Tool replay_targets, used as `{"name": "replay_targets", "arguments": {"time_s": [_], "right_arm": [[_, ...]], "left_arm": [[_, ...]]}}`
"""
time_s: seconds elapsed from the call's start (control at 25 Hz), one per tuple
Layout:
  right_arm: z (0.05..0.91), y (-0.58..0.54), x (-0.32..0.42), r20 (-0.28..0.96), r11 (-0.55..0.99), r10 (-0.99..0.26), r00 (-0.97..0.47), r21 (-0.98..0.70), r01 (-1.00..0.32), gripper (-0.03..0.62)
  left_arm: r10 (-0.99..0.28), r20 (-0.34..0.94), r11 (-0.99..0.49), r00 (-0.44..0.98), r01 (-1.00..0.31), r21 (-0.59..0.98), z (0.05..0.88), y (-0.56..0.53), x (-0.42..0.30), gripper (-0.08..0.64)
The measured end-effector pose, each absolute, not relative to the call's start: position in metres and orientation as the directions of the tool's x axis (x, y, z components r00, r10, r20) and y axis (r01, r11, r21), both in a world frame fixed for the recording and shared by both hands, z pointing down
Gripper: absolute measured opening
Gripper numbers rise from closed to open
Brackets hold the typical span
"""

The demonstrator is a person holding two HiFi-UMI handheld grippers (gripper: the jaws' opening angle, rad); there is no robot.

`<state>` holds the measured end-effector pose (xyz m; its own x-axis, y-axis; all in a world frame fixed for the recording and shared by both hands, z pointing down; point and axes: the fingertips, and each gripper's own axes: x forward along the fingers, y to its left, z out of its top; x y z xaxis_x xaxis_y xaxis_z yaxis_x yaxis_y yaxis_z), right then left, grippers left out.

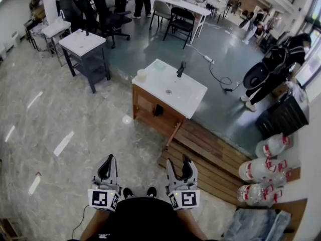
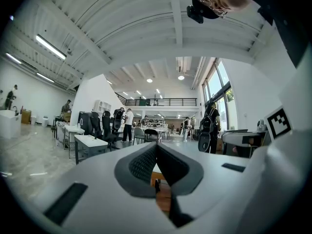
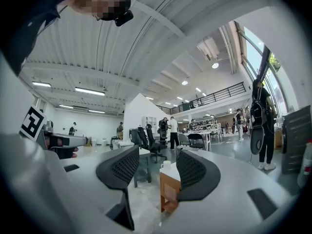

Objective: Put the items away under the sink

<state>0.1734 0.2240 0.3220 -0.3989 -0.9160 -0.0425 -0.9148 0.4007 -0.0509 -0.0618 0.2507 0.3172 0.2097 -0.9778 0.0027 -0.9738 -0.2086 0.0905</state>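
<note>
Here, both tongs are held low and close to the person's body in the head view. They are well apart from the wooden sink cabinet with a white top (image 1: 143, 100), which is set ahead on the pale glossy floor, at the edge of a slatted wooden platform (image 1: 210, 157). The left tongs (image 1: 106, 170) are pressed together: their dark ribbed pads (image 2: 144, 164) are met at the tips and nothing is held between them. The right tongs (image 1: 180, 168) are kept fairly wide and empty, and only the distant cabinet with its cup is framed between their pads (image 3: 191, 169).

A small white cup (image 1: 141, 75) is placed on the near left corner of the cabinet's top. A black tap (image 1: 180, 69) is mounted at the far edge, behind the round basin. A small dark object (image 1: 158, 110) is seen in the open space under the top, though what it is cannot be told.

Several large clear water bottles with red caps (image 1: 263, 169) are laid in a cluster at the right, just past the platform. Further off to the left, a white-topped desk on a dark frame (image 1: 83, 43) is placed, with black office chairs (image 1: 108, 9) behind it. A person in dark clothes (image 1: 273, 69) is seen bent over at the right, on the grey floor
</note>
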Motion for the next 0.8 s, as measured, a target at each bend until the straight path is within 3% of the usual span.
{"name": "replay_targets", "arguments": {"time_s": [0.16,0.44,0.8], "right_arm": [[0.322,0.221,0.169,-0.034,0.406,-0.914,-0.405,-0.048,-0.913,0.328],[0.325,0.221,0.164,-0.033,0.422,-0.907,-0.421,-0.064,-0.904,0.434],[0.323,0.223,0.138,-0.035,0.432,-0.902,-0.430,-0.053,-0.900,0.456]], "left_arm": [[-0.979,0.006,-0.204,0.206,-0.975,0.092,0.318,0.250,-0.066,0.006],[-0.980,0.009,-0.196,0.198,-0.976,0.096,0.321,0.253,-0.075,0.006],[-0.985,0.011,-0.167,0.169,-0.980,0.105,0.321,0.266,-0.111,0.006]]}}
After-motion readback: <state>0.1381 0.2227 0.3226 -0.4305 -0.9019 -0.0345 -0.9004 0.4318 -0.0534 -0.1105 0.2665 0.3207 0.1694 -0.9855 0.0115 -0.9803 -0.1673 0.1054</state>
